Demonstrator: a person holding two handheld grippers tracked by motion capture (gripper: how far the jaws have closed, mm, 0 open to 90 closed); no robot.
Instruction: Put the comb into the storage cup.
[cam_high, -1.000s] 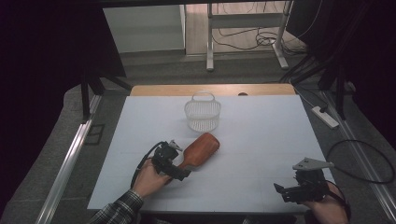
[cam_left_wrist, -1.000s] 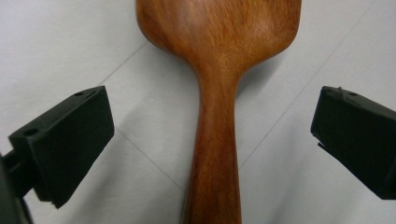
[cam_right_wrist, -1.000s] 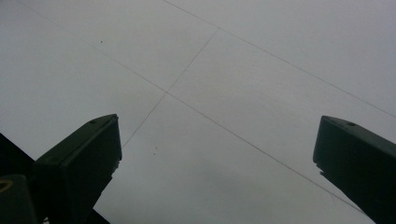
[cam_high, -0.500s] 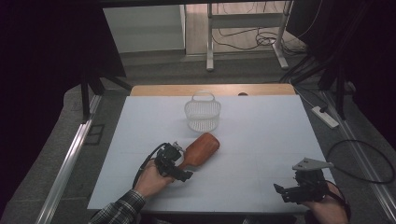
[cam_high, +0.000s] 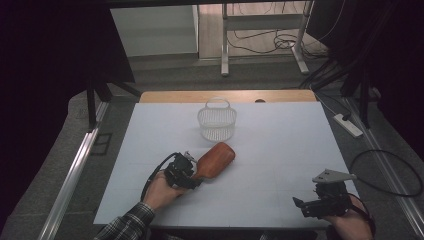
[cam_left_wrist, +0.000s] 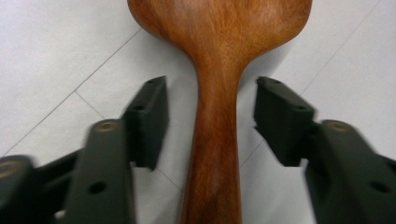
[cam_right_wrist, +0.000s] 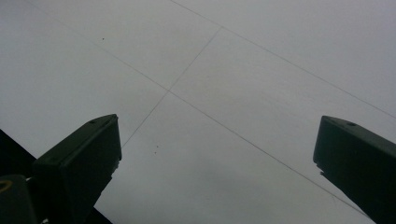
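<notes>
The wooden spoon (cam_high: 214, 161) lies near-left of centre on the table (cam_high: 280, 150), handle toward the left gripper (cam_high: 192, 172), whose jaws, just closing, straddle but don't touch it; the open right gripper (cam_high: 305, 206) is well apart.

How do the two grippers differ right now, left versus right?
The left gripper straddles the wooden spoon's handle, its jaws having just been closing, with gaps left either side; the right gripper stands wide open over bare table. The left sits near the table's middle, the right at its near right corner. Both are hand-held with black jaws.
</notes>
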